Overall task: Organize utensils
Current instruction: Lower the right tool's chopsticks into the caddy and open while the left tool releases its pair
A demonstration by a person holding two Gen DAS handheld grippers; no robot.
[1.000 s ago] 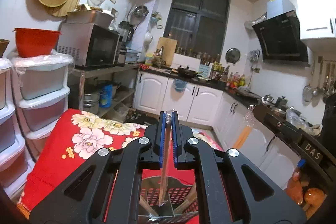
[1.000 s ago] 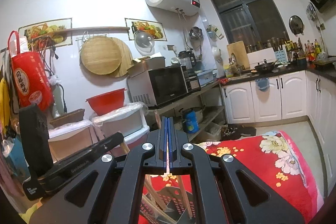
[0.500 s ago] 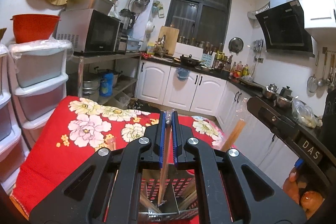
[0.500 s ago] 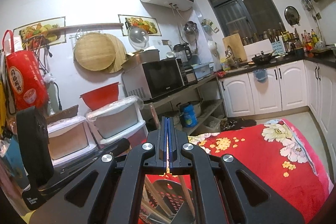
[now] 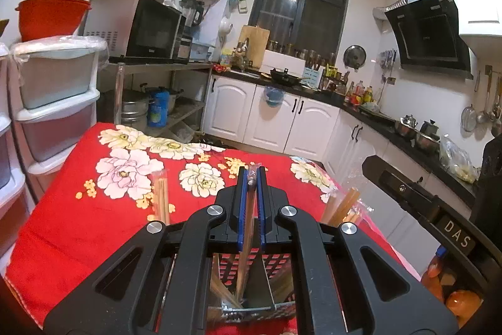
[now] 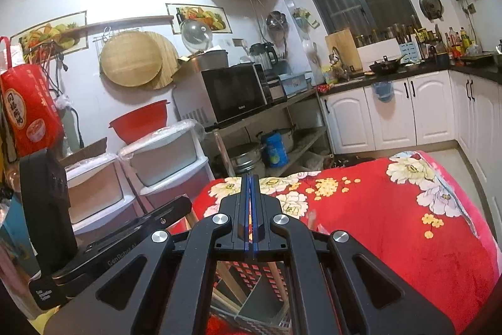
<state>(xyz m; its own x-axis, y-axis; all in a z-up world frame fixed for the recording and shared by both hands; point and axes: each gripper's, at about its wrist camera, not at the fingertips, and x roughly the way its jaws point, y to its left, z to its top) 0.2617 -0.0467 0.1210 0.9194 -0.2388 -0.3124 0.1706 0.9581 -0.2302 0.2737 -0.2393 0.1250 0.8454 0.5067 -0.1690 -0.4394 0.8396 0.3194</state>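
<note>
left gripper: the black two-finger left gripper with blue pads [image 5: 252, 178] is clenched on a pair of wooden chopsticks in a clear wrapper [image 5: 248, 228]; the sticks run down between the pads into the holder below.
right gripper: the black right gripper with blue pads [image 6: 250, 187] is pressed shut; something thin shows in the slit between its pads, but what it is i cannot tell.
holder: a perforated metal mesh utensil holder with dividers [image 5: 251, 300] sits at the near edge of the table, under both grippers; more wooden sticks lean inside it.
other chopsticks: wrapped pairs stand at the holder's left [image 5: 161, 197] and right [image 5: 343, 206].
table cover: red cloth with pale flowers [image 5: 94, 209].
writing: "das" on a black device [image 5: 456, 236] at the right; "cenrobot" partly readable on a black arm [image 6: 122, 255]; chinese characters on a hanging red bag [image 6: 29, 109], too small to read surely.
</note>
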